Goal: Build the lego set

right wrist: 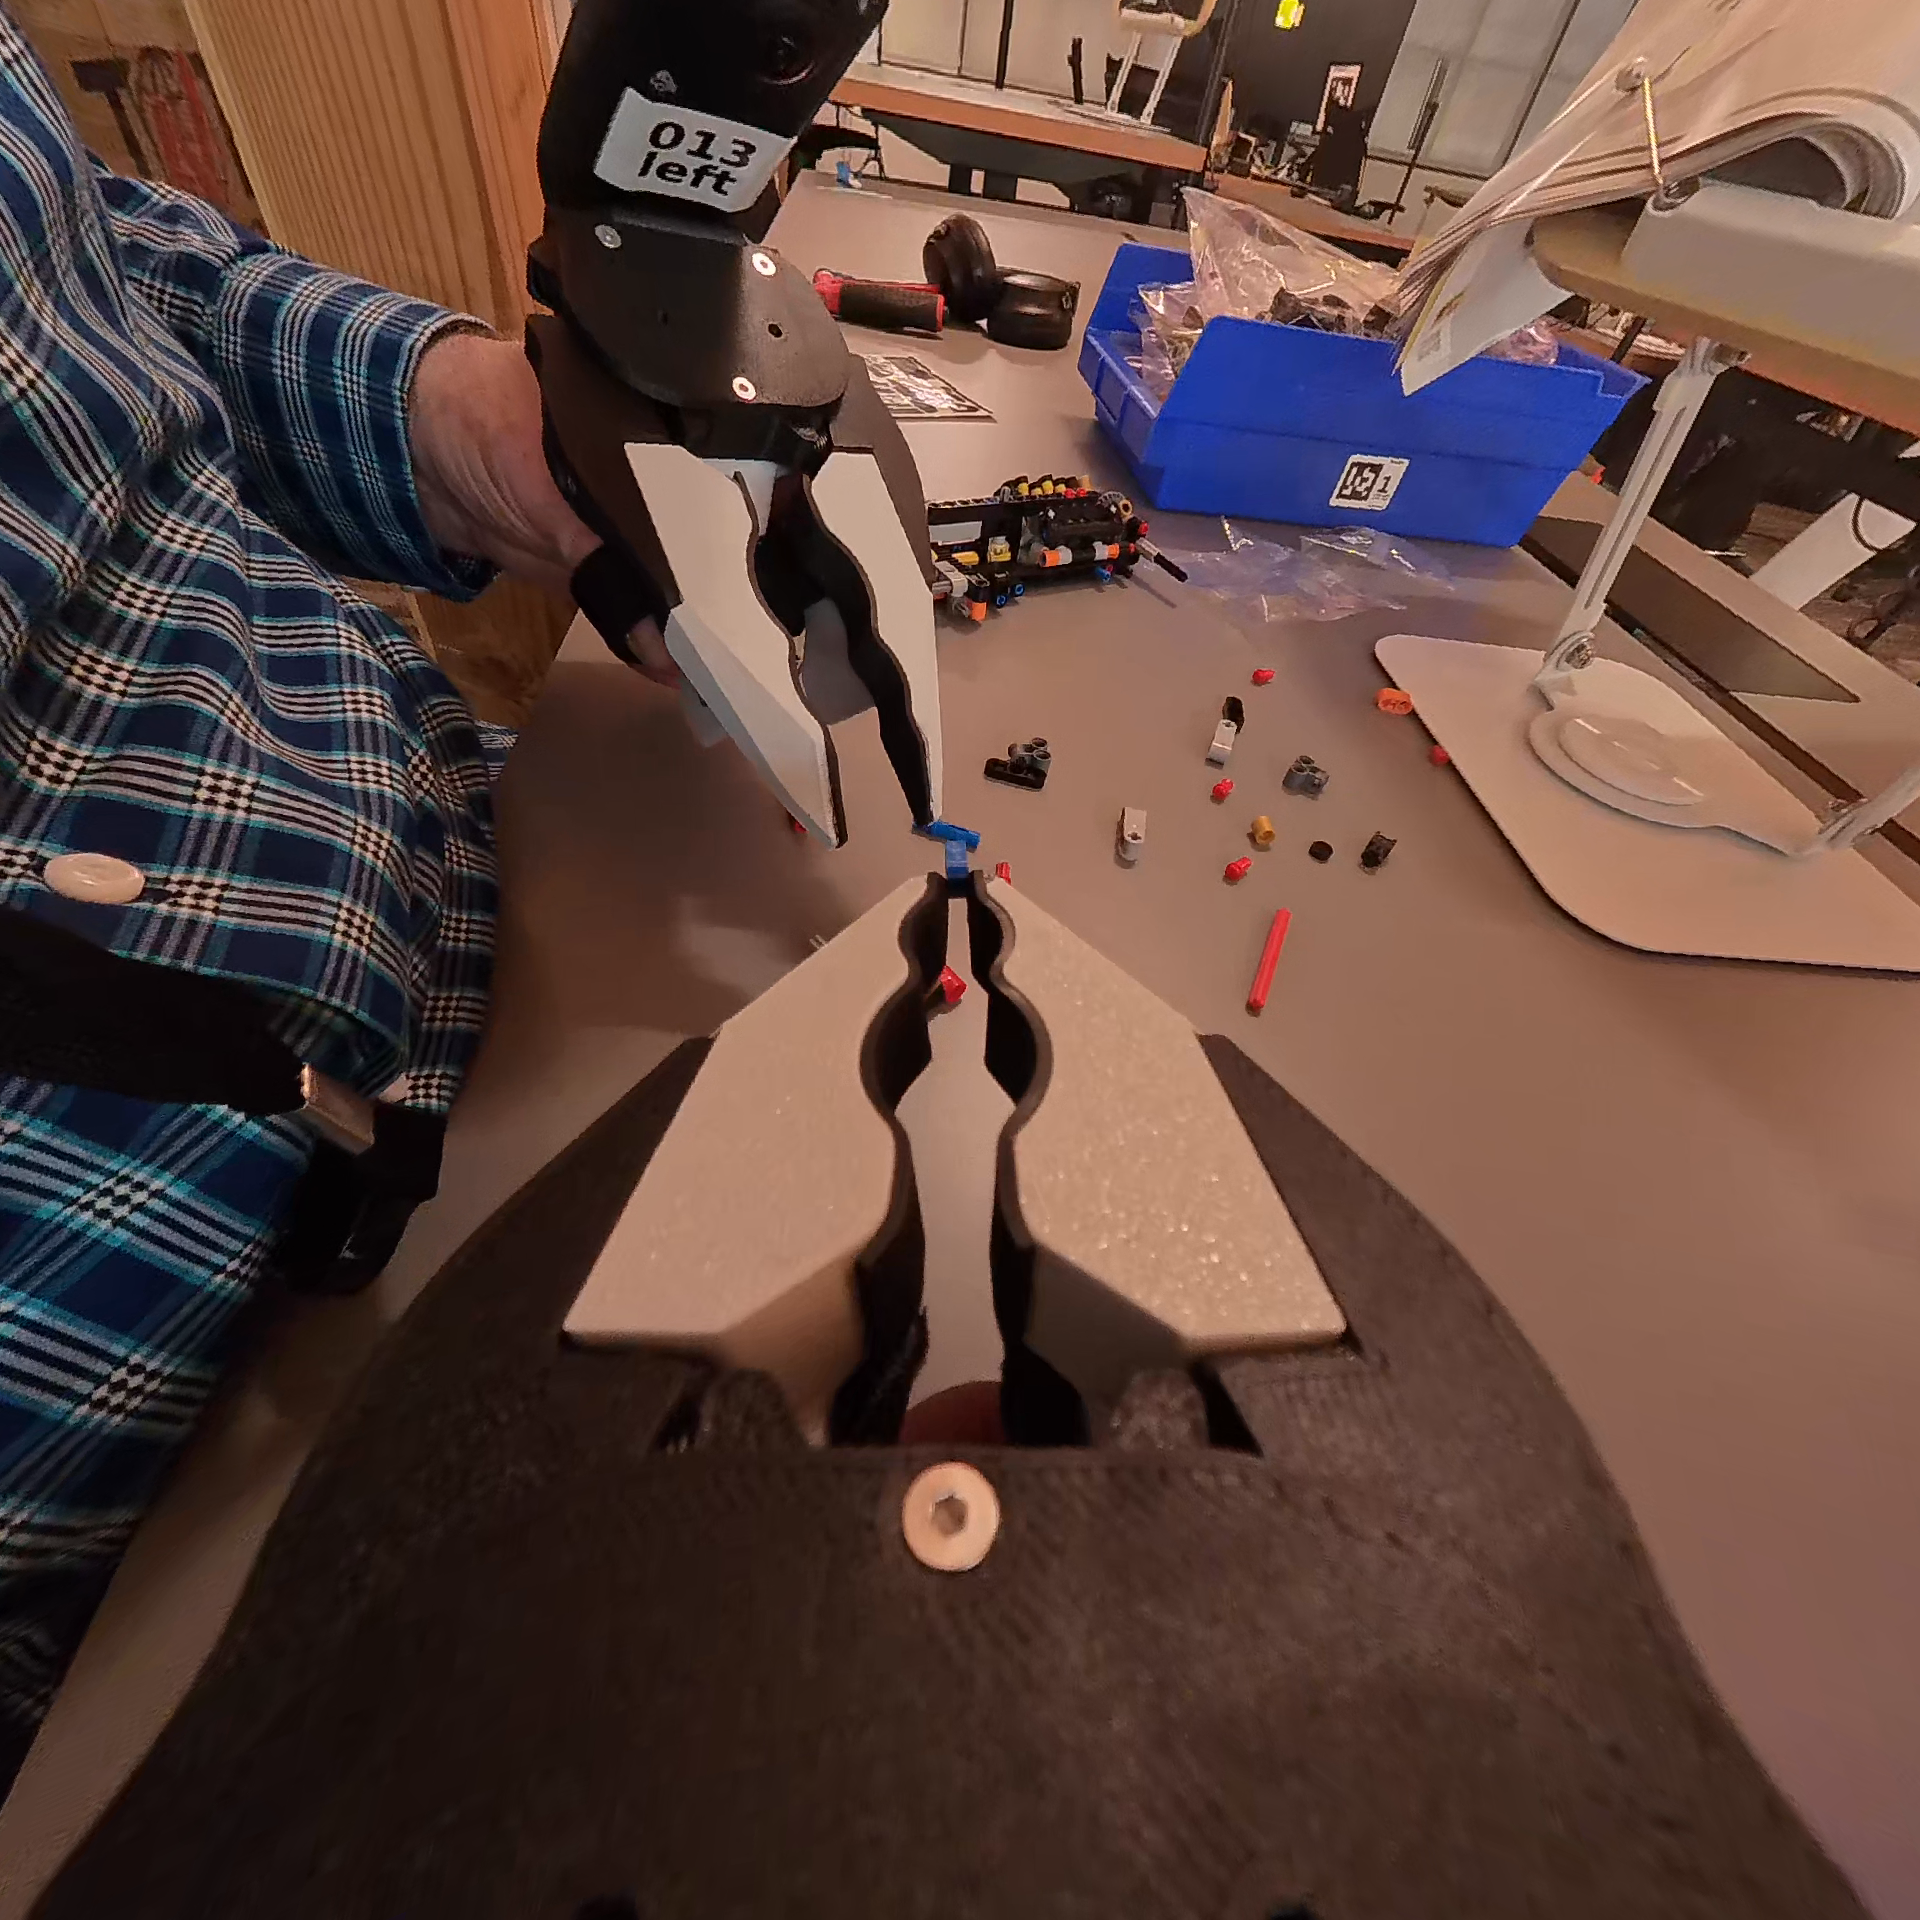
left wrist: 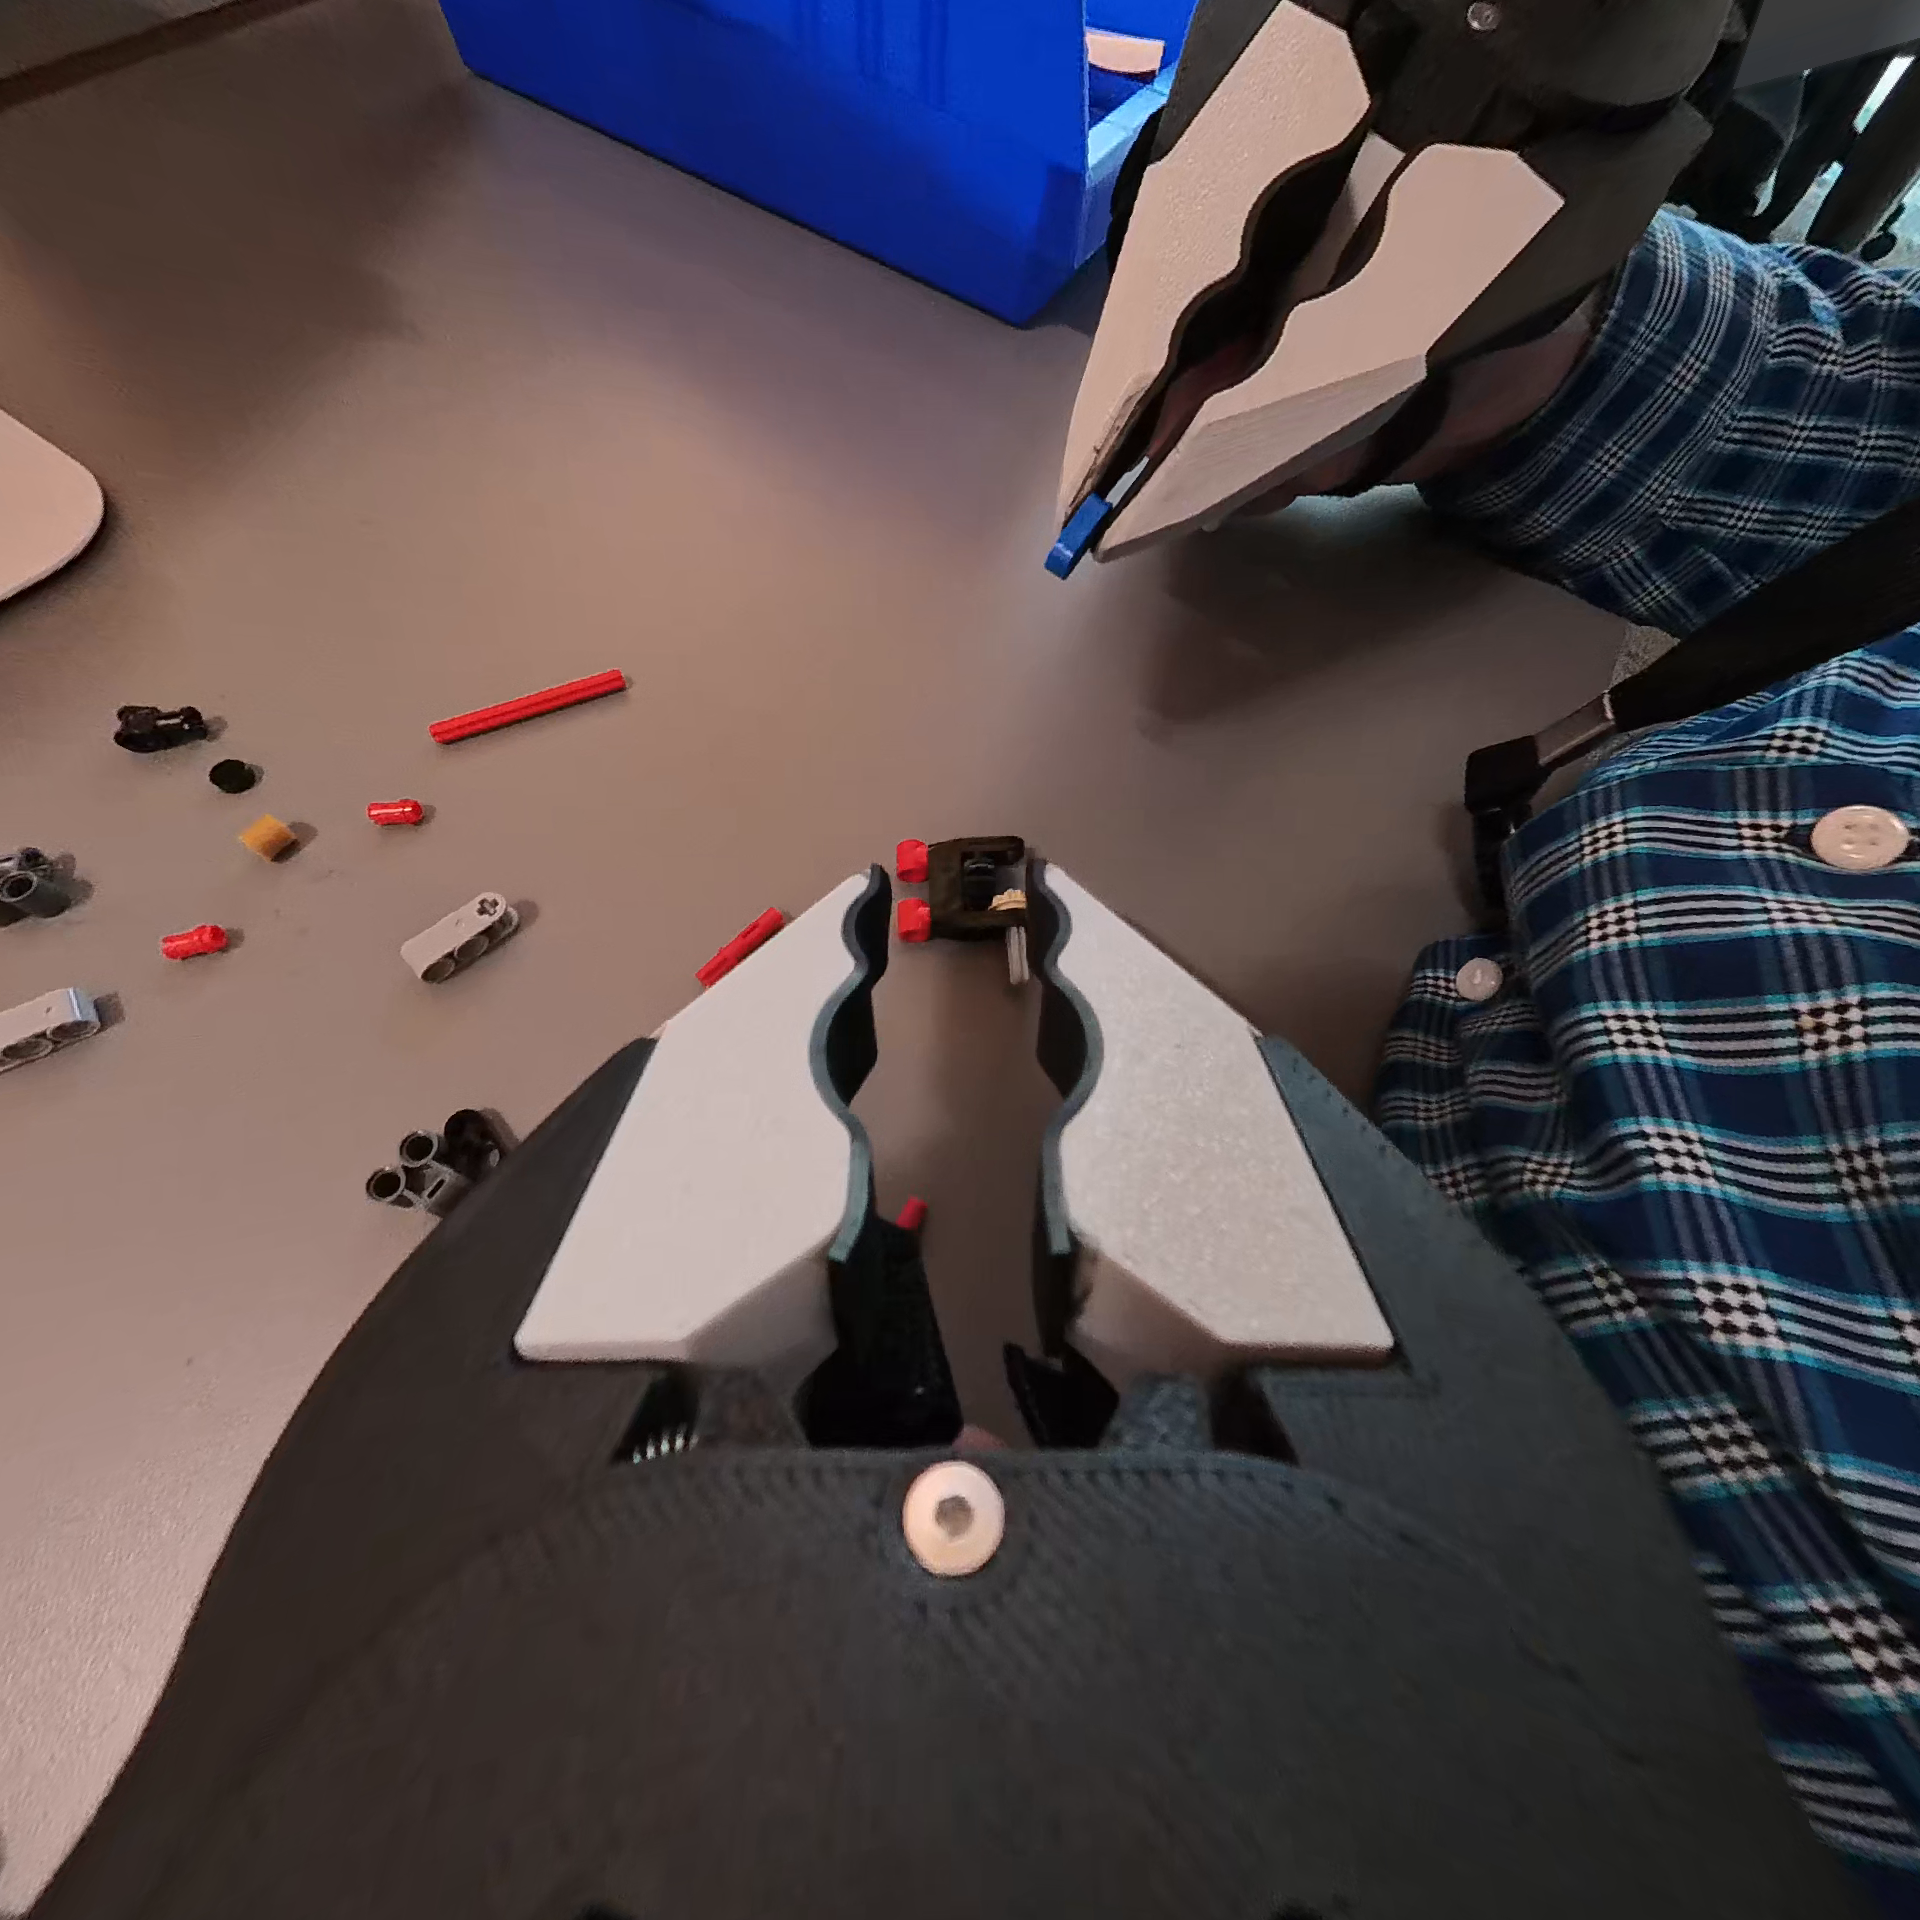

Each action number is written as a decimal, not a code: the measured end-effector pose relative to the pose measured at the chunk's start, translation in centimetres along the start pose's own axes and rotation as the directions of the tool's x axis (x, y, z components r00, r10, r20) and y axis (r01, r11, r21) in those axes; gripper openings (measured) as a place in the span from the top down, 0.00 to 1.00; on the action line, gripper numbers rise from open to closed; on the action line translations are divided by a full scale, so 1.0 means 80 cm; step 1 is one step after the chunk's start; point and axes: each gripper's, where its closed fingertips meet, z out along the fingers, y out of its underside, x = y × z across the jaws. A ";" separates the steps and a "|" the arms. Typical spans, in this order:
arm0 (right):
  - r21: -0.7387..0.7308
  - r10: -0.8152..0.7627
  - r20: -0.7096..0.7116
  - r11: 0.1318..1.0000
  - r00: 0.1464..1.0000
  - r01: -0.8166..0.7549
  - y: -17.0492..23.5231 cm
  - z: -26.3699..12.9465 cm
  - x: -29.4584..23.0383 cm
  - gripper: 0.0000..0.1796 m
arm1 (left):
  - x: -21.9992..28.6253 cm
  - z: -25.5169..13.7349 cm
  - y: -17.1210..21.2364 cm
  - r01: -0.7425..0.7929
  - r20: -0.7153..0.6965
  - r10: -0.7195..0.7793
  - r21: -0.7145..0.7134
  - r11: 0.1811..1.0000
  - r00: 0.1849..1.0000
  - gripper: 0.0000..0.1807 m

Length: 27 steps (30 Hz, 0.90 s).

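The right claw (right wrist: 958,883) is pinched narrow on a small blue piece (right wrist: 956,864), held above the grey surface (right wrist: 1455,1195). The left claw (left wrist: 961,883) stands wide with nothing between its fingers, tips just over a small black assembly (left wrist: 975,885) carrying two red pins (left wrist: 912,891). That assembly lies on the surface, and everything else is placed from it: a long red axle (left wrist: 528,705) and scattered loose parts lie to its left, the blue bin (left wrist: 831,125) sits well beyond it, and the blue piece hangs apart from it, up and to its right. In the right wrist view a larger built section (right wrist: 1039,540) rests near the bin.
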 end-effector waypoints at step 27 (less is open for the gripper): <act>-0.113 0.091 -0.094 0.988 0.991 -0.102 0.019 -0.002 0.004 1.00 | -0.010 -0.016 0.011 -0.103 0.048 0.106 -0.063 0.993 0.993 0.79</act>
